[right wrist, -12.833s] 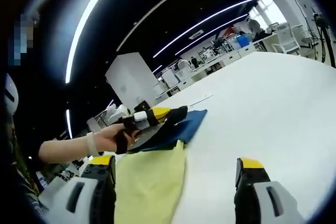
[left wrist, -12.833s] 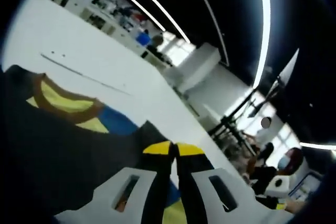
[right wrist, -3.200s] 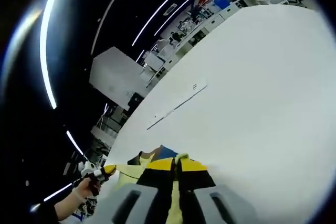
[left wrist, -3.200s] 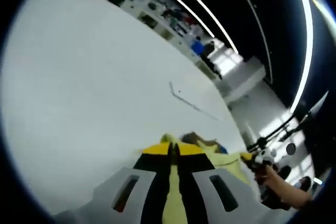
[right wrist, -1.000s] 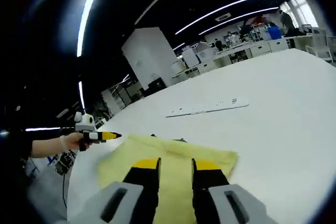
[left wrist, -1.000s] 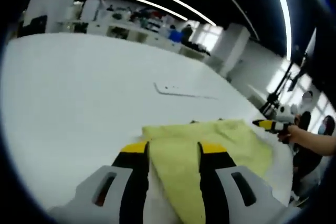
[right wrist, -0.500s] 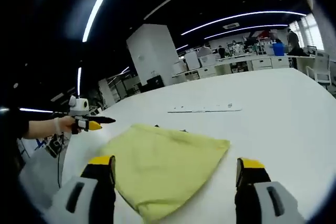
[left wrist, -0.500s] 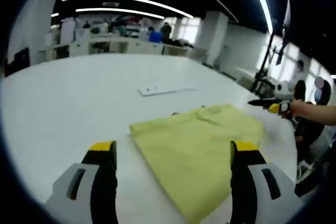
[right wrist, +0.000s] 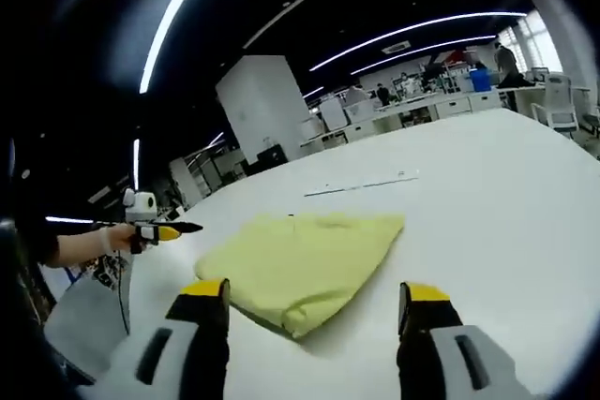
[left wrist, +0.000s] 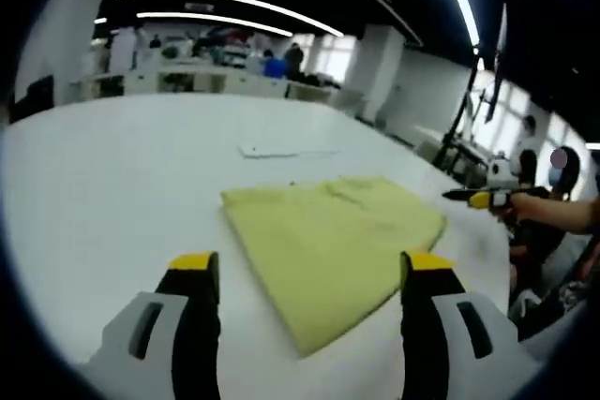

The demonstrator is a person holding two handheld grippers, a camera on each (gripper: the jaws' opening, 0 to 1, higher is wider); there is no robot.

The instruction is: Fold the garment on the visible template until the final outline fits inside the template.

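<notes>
Garment (left wrist: 333, 241): a yellow folded rectangle lying flat on the white table (left wrist: 112, 185), at centre in the left gripper view and just above centre toward 9 o'clock in the right gripper view (right wrist: 300, 269). Its near corner points toward 6 o'clock in both views. No template outline can be made out around it.

Room: a large hall with a dark ceiling carrying long light strips (right wrist: 412, 30). White desks and people stand at the far side, toward 12 o'clock in the left gripper view (left wrist: 202, 77). A white block wall (right wrist: 262, 105) stands at 11 o'clock in the right gripper view.

Table: wide, white, bare around the garment. A thin pale strip (left wrist: 281, 151) lies on it beyond the garment, apart from it, at 12 o'clock; it appears at 1 o'clock of the cloth in the right gripper view (right wrist: 361, 185).

Left gripper (left wrist: 309, 269): jaws spread wide, holding nothing, raised above the table with the garment's near corner between the tips. It also appears at 9 o'clock in the right gripper view (right wrist: 155, 230), held in a hand (right wrist: 114, 236), beside the garment and clear of it.

Right gripper (right wrist: 307, 295): jaws spread wide, released, clear of the cloth. It also enters the left gripper view at 3 o'clock (left wrist: 473, 199), just off the garment's far edge.
</notes>
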